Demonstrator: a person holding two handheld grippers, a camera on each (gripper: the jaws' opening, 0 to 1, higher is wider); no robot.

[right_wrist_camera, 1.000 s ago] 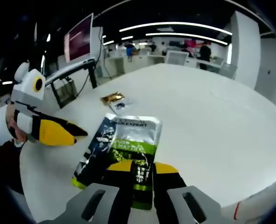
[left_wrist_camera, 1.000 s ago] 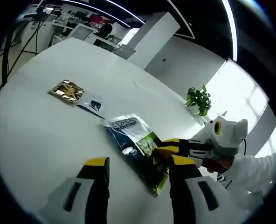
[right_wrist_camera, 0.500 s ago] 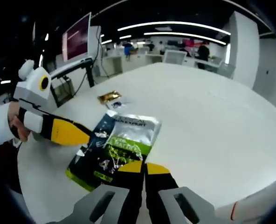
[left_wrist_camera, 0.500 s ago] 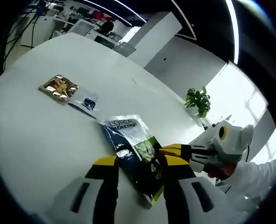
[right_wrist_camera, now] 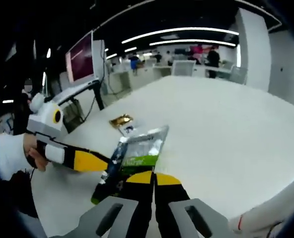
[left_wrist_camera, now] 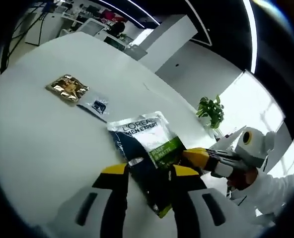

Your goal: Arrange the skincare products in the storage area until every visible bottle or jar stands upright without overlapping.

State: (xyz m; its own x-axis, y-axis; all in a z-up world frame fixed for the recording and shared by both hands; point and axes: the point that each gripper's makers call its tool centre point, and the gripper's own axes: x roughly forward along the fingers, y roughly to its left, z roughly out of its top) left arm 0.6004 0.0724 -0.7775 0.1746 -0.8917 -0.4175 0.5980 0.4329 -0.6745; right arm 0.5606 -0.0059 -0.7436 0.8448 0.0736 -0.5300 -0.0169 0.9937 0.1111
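Right gripper (right_wrist_camera: 147, 177), jaws pinched on the green edge of the large sachet (right_wrist_camera: 136, 153), lifting it tilted off the table (right_wrist_camera: 226, 129). Left gripper (left_wrist_camera: 148, 173), jaws narrow, straddles the sachet's (left_wrist_camera: 146, 148) dark lower end; grip uncertain. Long axis runs from the grippers toward the gold packet (left_wrist_camera: 67, 87) and small sachet (left_wrist_camera: 96, 106), lying flat beyond.
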